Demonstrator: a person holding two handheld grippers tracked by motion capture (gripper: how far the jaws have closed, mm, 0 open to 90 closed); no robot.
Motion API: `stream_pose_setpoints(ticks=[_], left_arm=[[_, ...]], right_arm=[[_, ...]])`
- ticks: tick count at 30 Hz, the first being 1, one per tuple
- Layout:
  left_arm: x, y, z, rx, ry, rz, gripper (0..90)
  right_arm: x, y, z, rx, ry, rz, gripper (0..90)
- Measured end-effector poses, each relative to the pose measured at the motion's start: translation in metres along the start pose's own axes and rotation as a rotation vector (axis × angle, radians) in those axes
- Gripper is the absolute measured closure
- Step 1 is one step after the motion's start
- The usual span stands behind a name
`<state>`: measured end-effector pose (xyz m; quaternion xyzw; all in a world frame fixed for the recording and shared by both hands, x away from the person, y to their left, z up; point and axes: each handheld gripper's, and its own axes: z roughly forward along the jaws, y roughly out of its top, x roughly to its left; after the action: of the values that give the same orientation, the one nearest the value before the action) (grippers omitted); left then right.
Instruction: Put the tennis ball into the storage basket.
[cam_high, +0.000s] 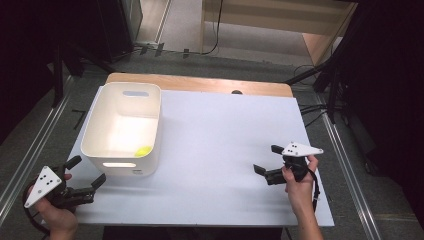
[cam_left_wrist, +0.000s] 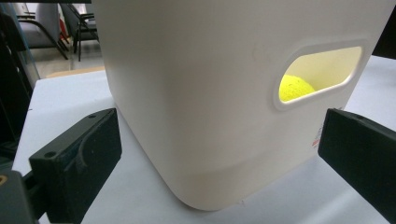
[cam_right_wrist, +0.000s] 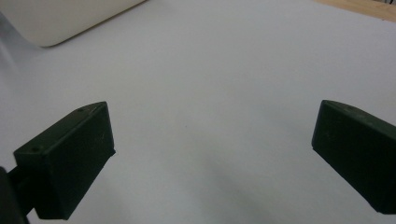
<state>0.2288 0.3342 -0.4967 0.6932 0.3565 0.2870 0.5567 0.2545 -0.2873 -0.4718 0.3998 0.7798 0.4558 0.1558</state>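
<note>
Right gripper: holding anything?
No. The right gripper has its jaws wide apart with only bare white table between them.

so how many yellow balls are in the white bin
1. A single yellow ball lies on the floor of the white bin, in its near right corner. In the left gripper view it shows through the handle slot. The near wall may hide others.

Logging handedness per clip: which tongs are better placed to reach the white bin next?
Left, probably. The left tongs sit open beside the white bin; the right tongs, also open, are far across the table.
</note>
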Motion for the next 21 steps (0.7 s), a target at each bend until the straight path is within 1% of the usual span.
stream_pose_setpoints(ticks=[3, 9, 11, 12, 14, 17, 21], left_arm=[[0.000, 0.000, 0.000, 0.002, 0.003, 0.003, 0.0], [0.000, 0.000, 0.000, 0.001, 0.004, 0.002, 0.0], [0.000, 0.000, 0.000, -0.002, 0.004, -0.004, 0.0], [0.000, 0.000, 0.000, -0.002, 0.005, -0.004, 0.0], [0.000, 0.000, 0.000, -0.002, 0.005, -0.004, 0.0], [0.000, 0.000, 0.000, -0.002, 0.004, -0.004, 0.0], [0.000, 0.000, 0.000, -0.001, 0.004, -0.004, 0.0]], right_arm=[[-0.004, -0.008, -0.005, -0.014, -0.012, 0.003, 0.0], [-0.010, -0.024, -0.015, -0.037, -0.030, 0.029, 0.0], [-0.012, -0.028, -0.019, -0.047, -0.035, 0.024, 0.0], [-0.013, -0.030, -0.020, -0.051, -0.040, 0.033, 0.0], [-0.014, -0.035, -0.023, -0.062, -0.039, 0.035, 0.0], [-0.016, -0.040, -0.027, -0.072, -0.051, 0.044, 0.0], [-0.018, -0.047, -0.032, -0.090, -0.056, 0.059, 0.0]])
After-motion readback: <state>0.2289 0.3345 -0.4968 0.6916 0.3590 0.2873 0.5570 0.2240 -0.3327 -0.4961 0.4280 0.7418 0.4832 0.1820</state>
